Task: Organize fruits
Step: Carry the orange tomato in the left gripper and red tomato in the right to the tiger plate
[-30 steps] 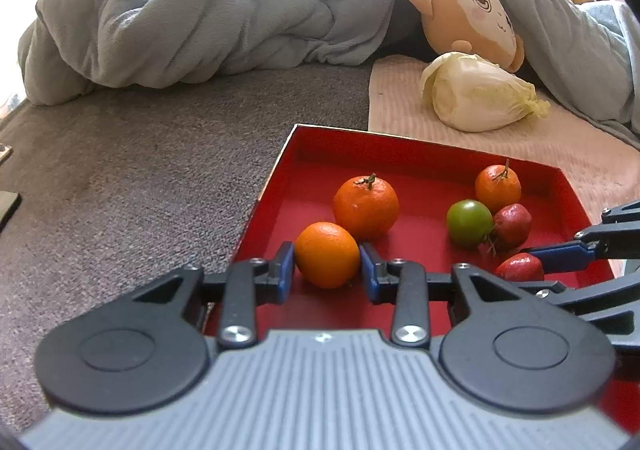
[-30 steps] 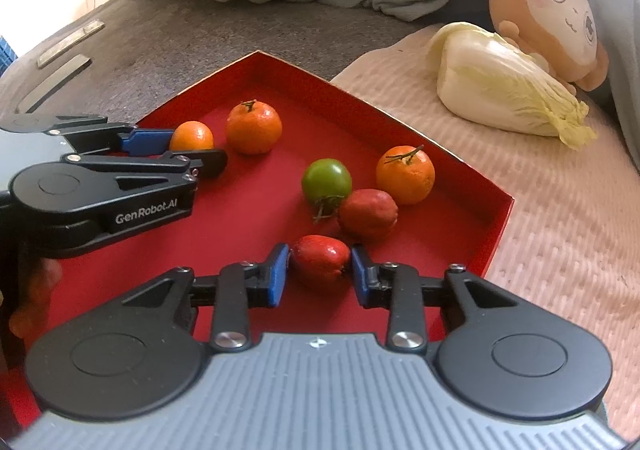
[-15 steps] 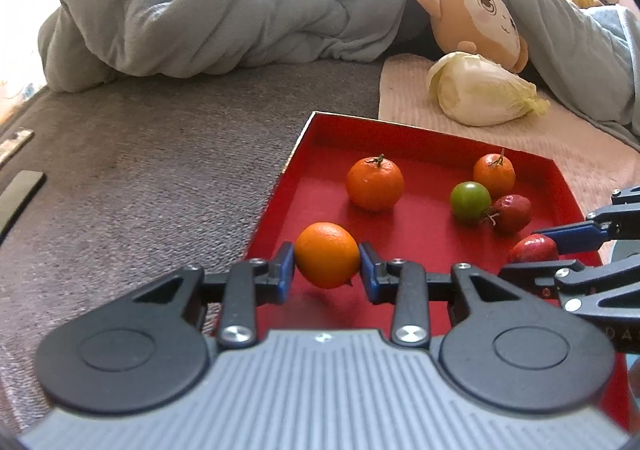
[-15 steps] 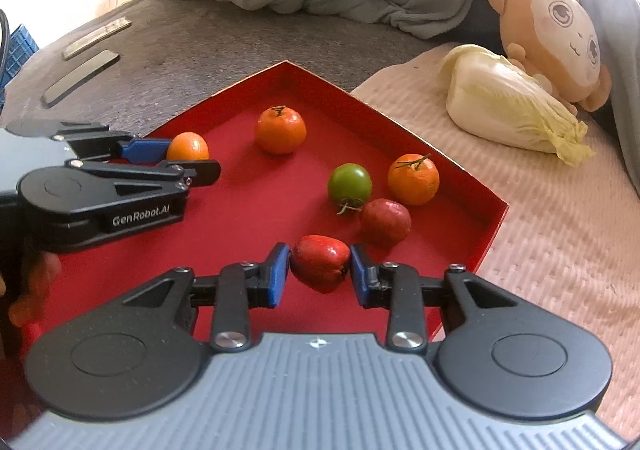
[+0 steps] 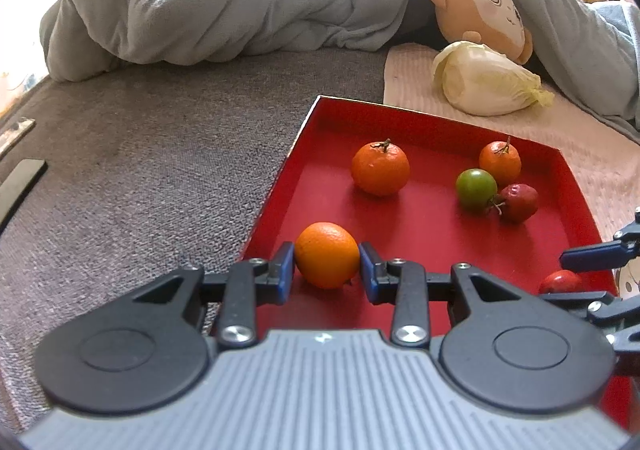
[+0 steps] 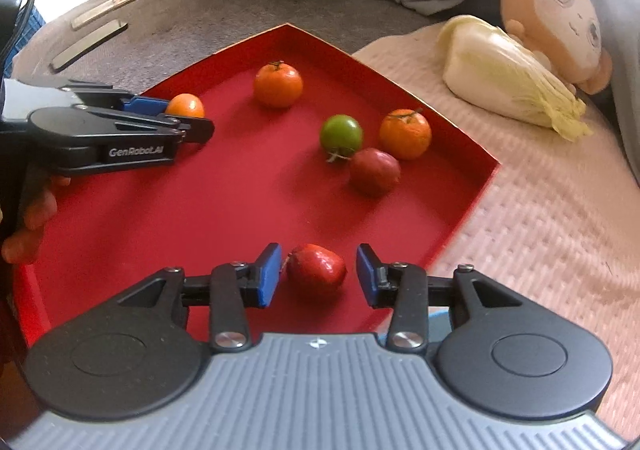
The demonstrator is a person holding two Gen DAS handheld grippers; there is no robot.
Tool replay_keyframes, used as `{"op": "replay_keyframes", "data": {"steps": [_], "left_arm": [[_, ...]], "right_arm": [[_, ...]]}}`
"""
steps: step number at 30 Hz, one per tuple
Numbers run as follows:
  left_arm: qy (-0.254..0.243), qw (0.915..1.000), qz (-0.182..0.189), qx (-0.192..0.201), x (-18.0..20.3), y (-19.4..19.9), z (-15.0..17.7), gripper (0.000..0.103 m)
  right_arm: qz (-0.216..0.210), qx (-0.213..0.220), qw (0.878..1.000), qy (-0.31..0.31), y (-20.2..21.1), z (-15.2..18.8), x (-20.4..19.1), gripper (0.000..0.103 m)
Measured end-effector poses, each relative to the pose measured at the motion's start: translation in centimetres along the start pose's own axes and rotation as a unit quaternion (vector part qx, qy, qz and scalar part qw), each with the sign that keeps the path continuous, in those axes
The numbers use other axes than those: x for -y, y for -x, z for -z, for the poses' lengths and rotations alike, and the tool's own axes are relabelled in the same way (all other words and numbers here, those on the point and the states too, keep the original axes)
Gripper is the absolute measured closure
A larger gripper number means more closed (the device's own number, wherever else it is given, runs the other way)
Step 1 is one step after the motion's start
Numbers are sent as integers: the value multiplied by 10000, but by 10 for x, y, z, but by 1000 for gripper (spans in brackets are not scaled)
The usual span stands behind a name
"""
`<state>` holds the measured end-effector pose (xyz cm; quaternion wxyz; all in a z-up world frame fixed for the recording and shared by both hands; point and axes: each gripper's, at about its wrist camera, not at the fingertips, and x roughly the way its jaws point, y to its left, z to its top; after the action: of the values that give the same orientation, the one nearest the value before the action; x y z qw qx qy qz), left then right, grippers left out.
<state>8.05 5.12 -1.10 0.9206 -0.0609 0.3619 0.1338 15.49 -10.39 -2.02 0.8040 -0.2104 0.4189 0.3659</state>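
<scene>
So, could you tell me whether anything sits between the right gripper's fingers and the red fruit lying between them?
Nothing visible does. The right gripper has its jaws opening around the red fruit, which lies on the red tray with bare gaps either side; the other fruits sit farther back.

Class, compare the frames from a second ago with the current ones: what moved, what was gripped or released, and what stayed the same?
The right gripper has let go: its jaws are opening, and the glossy red fruit now lies free between them on the shallow red cardboard tray. The left gripper remains shut on the small smooth orange. The other four fruits in the tray kept their places.
</scene>
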Motion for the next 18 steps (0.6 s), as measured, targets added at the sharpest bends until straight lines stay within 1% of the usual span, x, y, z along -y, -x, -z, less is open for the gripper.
{"op": "replay_keyframes", "data": {"steps": [2,7,10,18], "left_arm": [[0,10000,8,0,0,1,0,65],[31,9999,120,-41,-5,0,-1,64],[96,9998,159,-45,-8,-1,-3,64],[127,9997,199,-2,-12,1,-2,65]], "right_arm": [[15,-144,9999,3,-3,2,1,56],[-41,-174,9998,115,-4,1,-4,56],[47,-232,9995,226,-4,-3,-8,65],[7,-116,9992,374,6,-8,-13,66]]}}
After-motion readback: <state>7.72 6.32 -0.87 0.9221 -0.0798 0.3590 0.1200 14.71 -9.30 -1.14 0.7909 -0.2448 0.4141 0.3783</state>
